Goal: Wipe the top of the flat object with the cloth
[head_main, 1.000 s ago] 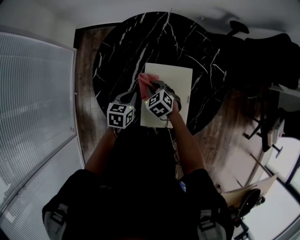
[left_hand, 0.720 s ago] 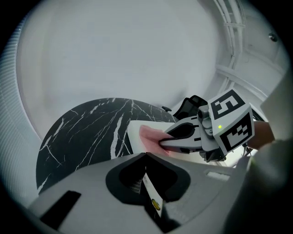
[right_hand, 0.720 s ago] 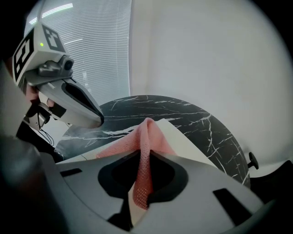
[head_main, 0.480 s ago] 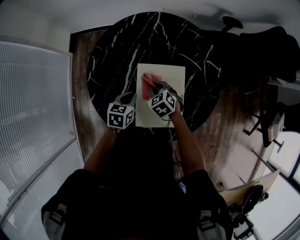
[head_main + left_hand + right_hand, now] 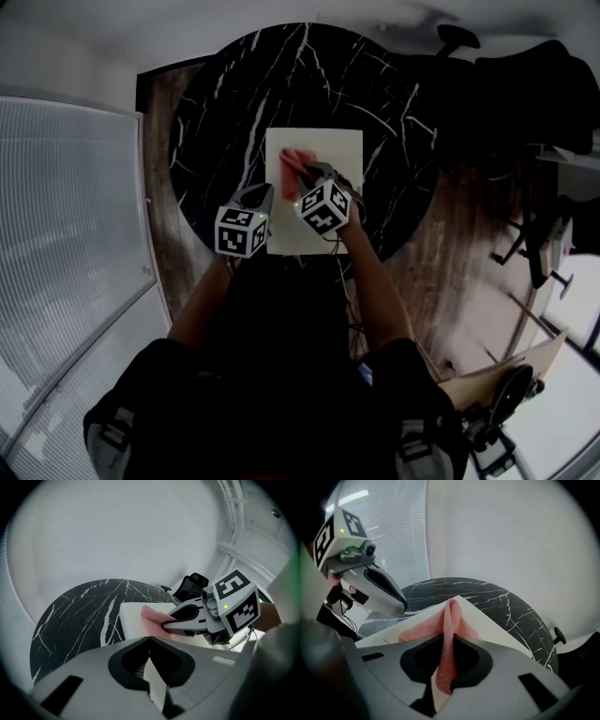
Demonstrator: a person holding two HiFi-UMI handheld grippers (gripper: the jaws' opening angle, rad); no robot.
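Your right gripper (image 5: 450, 641) is clamped on the pink cloth (image 5: 451, 613). A fold of its mesh weave is pinched upright between the jaws, and the rest lies spread on the white board (image 5: 492, 623). Your left gripper (image 5: 149, 641) is closed on the board's near left edge, with a strip of white showing between its jaws.

From the head view, the cloth covers a patch on the board's left half, around mid-length. The board is a plain pale rectangle lying flat, and its right half and far end are bare.

The board rests on a round black table (image 5: 225, 103) veined in white. Dark marble is open to the board's left, right and far side, while the board's near edge sits close to the table's rim. A wooden floor (image 5: 173, 103) surrounds the table. A ribbed white panel (image 5: 66, 206) stands well to the board's left, and a dark chair (image 5: 525, 84) sits beyond its far right corner.
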